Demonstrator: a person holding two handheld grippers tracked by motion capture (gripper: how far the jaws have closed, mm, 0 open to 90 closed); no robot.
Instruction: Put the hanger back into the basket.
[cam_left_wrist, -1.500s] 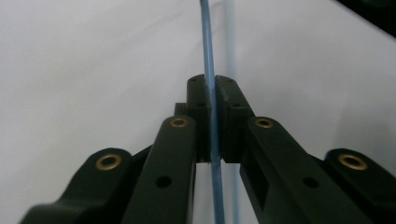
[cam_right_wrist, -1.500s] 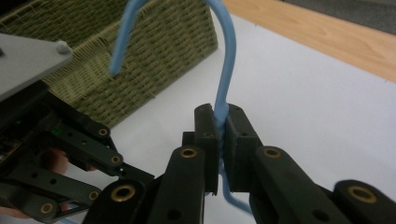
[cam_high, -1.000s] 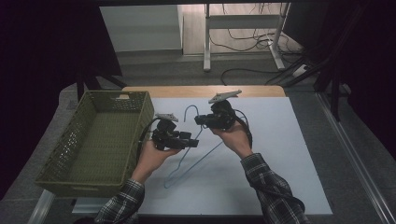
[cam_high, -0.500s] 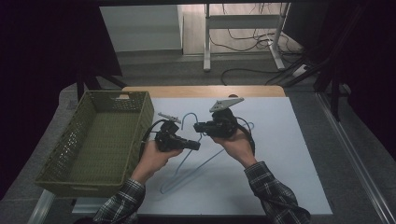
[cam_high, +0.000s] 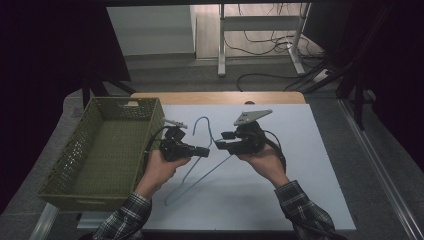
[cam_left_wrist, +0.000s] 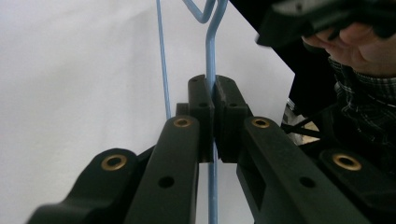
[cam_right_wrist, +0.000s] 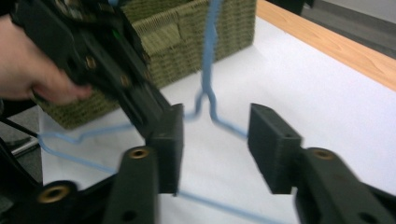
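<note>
Two grippers: left gripper (cam_left_wrist: 214, 123) jaws clamp the blue hanger (cam_left_wrist: 210, 60), its hook cut off; right gripper (cam_right_wrist: 215, 144) jaws have just opened, empty.

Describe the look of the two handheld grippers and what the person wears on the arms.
Both the left gripper and the right gripper are black, with blocky jaw pads and brass-coloured pivot rivets. The right carries a grey three-cornered plate; black cables trail from each. Sleeves are dark plaid.

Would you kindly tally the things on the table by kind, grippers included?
Blue wire hanger: 1
Green woven basket: 1
Handheld grippers: 2, the left gripper shut on the hanger, the right gripper open, its fingers having just spread.
Total: 4
</note>
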